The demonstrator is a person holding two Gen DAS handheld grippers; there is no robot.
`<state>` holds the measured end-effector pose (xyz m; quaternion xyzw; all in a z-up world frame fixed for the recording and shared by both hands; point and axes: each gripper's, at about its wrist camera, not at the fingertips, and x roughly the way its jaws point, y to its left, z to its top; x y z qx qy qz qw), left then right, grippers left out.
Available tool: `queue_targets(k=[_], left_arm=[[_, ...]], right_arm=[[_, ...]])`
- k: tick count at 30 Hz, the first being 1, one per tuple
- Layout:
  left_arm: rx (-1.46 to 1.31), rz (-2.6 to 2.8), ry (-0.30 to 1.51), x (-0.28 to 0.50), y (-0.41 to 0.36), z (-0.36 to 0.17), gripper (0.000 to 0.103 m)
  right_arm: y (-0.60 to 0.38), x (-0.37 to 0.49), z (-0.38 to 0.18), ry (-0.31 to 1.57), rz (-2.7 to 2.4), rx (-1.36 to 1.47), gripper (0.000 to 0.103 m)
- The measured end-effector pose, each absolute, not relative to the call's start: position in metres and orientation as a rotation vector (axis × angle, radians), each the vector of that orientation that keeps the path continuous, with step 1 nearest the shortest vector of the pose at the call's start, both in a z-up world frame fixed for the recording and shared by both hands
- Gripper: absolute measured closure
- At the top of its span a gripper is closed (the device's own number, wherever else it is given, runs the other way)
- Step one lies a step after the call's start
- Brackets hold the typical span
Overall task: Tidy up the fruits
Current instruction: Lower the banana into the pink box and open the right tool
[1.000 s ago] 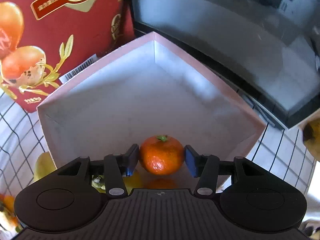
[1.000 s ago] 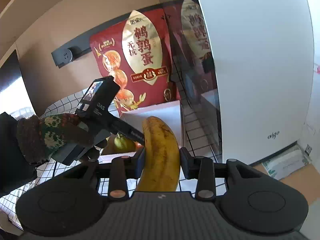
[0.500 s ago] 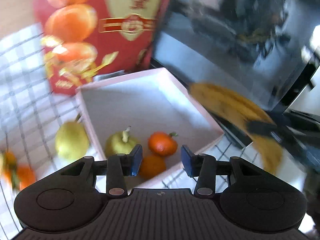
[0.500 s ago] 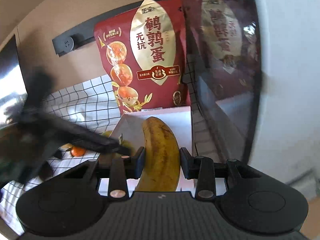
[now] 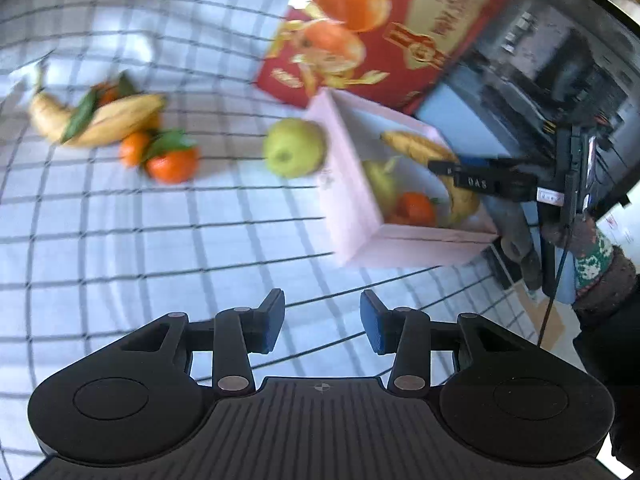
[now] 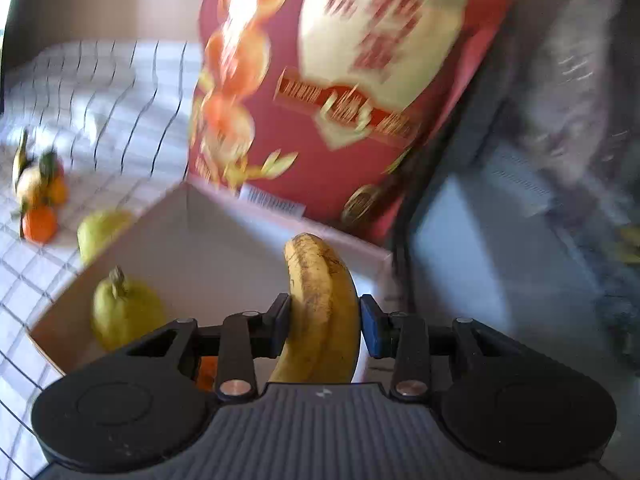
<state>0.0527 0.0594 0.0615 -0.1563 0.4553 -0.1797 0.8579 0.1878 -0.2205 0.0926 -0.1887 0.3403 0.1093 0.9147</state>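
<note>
A pink box (image 5: 356, 216) stands on the checked tablecloth and holds a green pear (image 5: 380, 184) and a tangerine (image 5: 414, 208). My left gripper (image 5: 322, 322) is open and empty, well back from the box above the cloth. My right gripper (image 6: 324, 326) is shut on a banana (image 6: 320, 304) and holds it over the box (image 6: 192, 240), above the pear (image 6: 124, 312). In the left wrist view the banana (image 5: 424, 150) hangs over the box in the right gripper (image 5: 480, 178). A green apple (image 5: 294, 148) lies just left of the box.
A red snack bag (image 5: 384, 28) stands behind the box. Loose tangerines (image 5: 172, 164) with leaves and a banana (image 5: 116, 118) lie at the left on the cloth. A dark appliance (image 5: 540, 92) stands to the right of the box.
My left gripper let go of the tangerine in the box and pulled back and away to the left. My right gripper moved down over the box with the banana.
</note>
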Motion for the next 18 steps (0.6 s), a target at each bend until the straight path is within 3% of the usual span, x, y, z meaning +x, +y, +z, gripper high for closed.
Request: queue_targets(k=[6,10,18], left_arm=[[-0.353,-0.333,0.983,0.048,0.076,0.051,0.057],[-0.354,-0.336,0.995,0.046,0.074,0.046,0.057],[-0.338,-0.321,0.982,0.058,0.062,0.043,0.057]], right_arm=[[-0.234,0.204,0.066,0.839,0.325,-0.188,0.066],[-0.251,0.196,0.078,0.794,0.326,-0.081,0.052],[-0.251,0.152,0.105,0.689,0.292,-0.081,0.051]])
